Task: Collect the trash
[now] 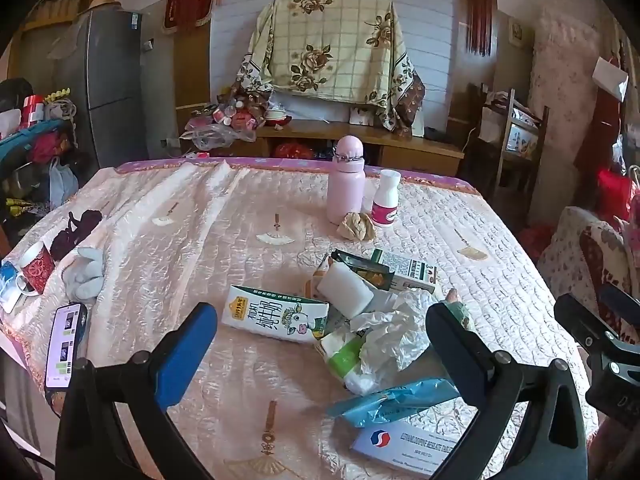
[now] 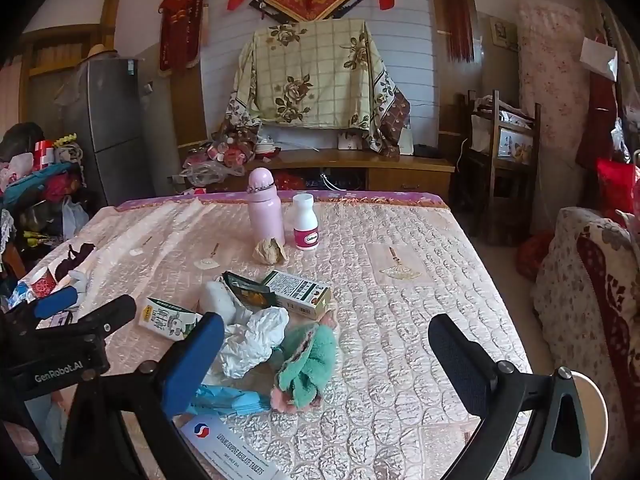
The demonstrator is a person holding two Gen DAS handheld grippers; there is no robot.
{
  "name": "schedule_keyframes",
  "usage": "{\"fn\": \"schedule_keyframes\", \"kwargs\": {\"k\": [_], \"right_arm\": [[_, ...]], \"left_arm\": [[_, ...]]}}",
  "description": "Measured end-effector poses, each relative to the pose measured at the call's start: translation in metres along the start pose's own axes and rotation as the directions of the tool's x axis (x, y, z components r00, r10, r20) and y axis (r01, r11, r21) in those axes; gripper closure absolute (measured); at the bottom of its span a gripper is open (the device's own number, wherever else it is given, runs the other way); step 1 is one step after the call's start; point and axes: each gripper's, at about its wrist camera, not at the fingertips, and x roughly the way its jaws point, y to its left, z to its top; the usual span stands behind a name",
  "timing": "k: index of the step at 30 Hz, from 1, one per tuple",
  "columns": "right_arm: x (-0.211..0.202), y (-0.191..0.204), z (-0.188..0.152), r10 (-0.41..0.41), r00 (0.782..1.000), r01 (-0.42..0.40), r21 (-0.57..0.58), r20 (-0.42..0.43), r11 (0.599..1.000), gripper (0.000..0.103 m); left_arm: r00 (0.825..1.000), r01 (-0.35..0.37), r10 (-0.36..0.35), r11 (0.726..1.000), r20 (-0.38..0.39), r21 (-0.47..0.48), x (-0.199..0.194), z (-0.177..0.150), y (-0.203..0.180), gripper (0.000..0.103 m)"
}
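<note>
Trash pile mid-desk: milk carton (image 1: 276, 314) on its side, crumpled white paper (image 1: 394, 326), white foam block (image 1: 346, 289), dark sachet (image 1: 362, 268), green-white box (image 1: 408, 270), blue wrapper (image 1: 394, 400), white pill box (image 1: 404, 446) cut by the near edge. Paper ball (image 1: 356, 226) farther back, touching the pink bottle (image 1: 346, 180); white jar (image 1: 386, 198) just beside. Left gripper (image 1: 320, 344) wide, holding nothing, over the pile. Right gripper (image 2: 326, 354) wide, holding nothing, above a green plush (image 2: 308, 364) that the left view mostly hides. Desk (image 1: 180, 216) has a quilted pink cover; its right half is bare. Phone (image 1: 64, 344), cup (image 1: 36, 266), grey glove (image 1: 86, 274) at the left edge. Fridge (image 1: 108, 84), draped cabinet behind.
</note>
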Motion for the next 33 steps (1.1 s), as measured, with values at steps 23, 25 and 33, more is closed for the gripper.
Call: {"fn": "schedule_keyframes", "kwargs": {"k": [23,25,33], "right_arm": [[0.0037,-0.0051,0.0005,0.001,1.0,-0.001,0.02,-0.005,1.0,0.0],[0.0047,-0.005,0.0,-0.003,1.0,0.003,0.017,-0.004,1.0,0.0],[0.0075,-0.0071,-0.0023,-0.016,1.0,0.016,0.005,-0.004,1.0,0.0]], "left_arm": [[1.0,-0.005,0.005,1.0,0.002,-0.006,0.0014,-0.0016,0.0009,0.0],[1.0,-0.002,0.002,1.0,0.0,-0.008,0.0021,-0.002,0.0007,0.0],[1.0,0.003,-0.004,1.0,-0.017,-0.016,0.0068,-0.0047,0.0013,0.0]]}}
